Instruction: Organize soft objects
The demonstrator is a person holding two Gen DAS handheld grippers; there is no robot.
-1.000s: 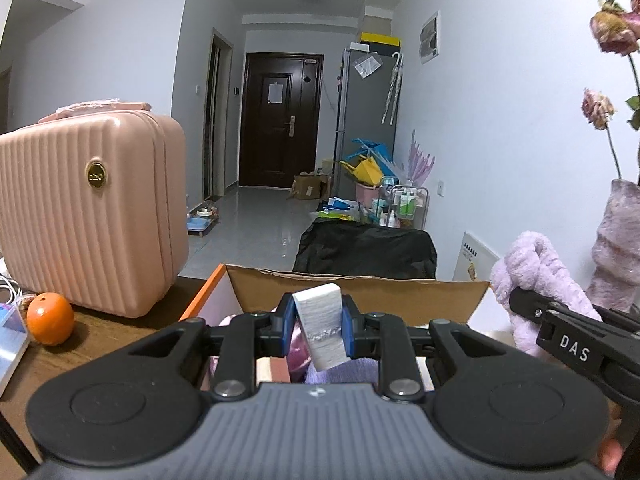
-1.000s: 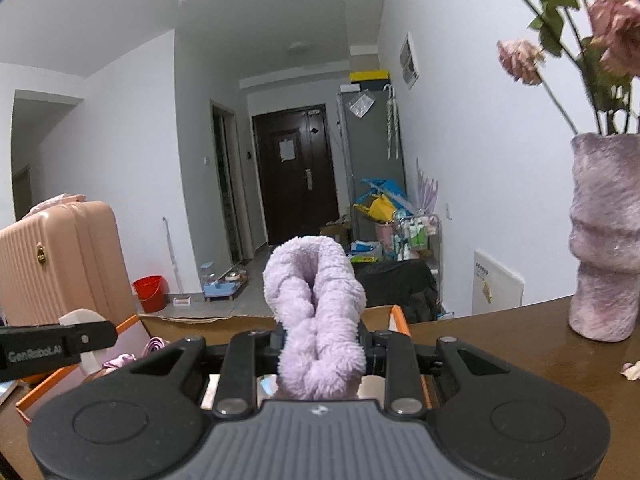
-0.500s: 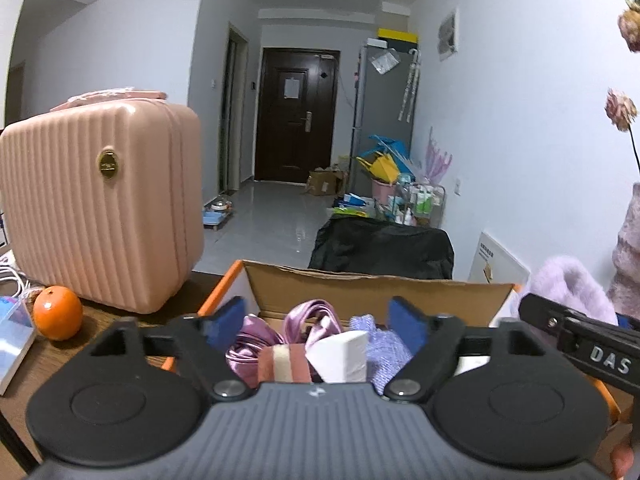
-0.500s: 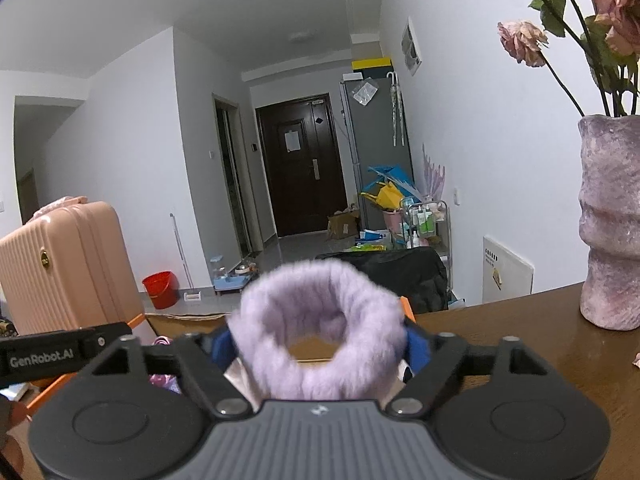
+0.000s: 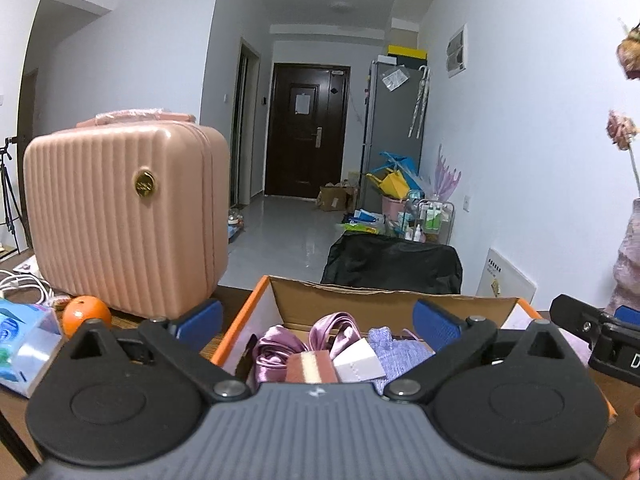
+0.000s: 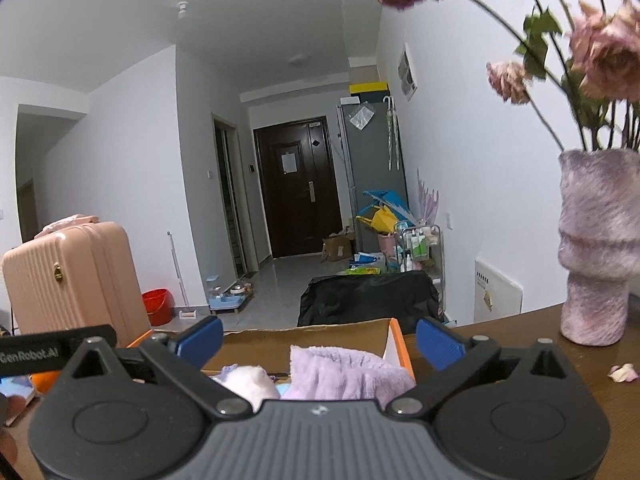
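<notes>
An open cardboard box with orange edges (image 5: 360, 300) sits on the wooden table and holds soft things. In the left wrist view I see a white sponge block (image 5: 356, 364), a purple satin scrunchie (image 5: 280, 346), a brown and cream pad (image 5: 310, 368) and a lilac knit cloth (image 5: 400, 354) in it. My left gripper (image 5: 318, 318) is open and empty above the box. In the right wrist view the fluffy lilac scrunchie (image 6: 344, 374) lies in the box (image 6: 394, 344). My right gripper (image 6: 320, 338) is open and empty above it.
A pink ribbed case (image 5: 124, 220) stands at the left with an orange (image 5: 86, 314) and a tissue pack (image 5: 20, 344) beside it. A fuzzy purple vase with dried roses (image 6: 596, 256) stands on the table at the right. A petal (image 6: 622, 372) lies near it.
Both grippers opened. The left one let go of the white sponge block and the right one let go of the fluffy lilac scrunchie; both now lie in the box.
</notes>
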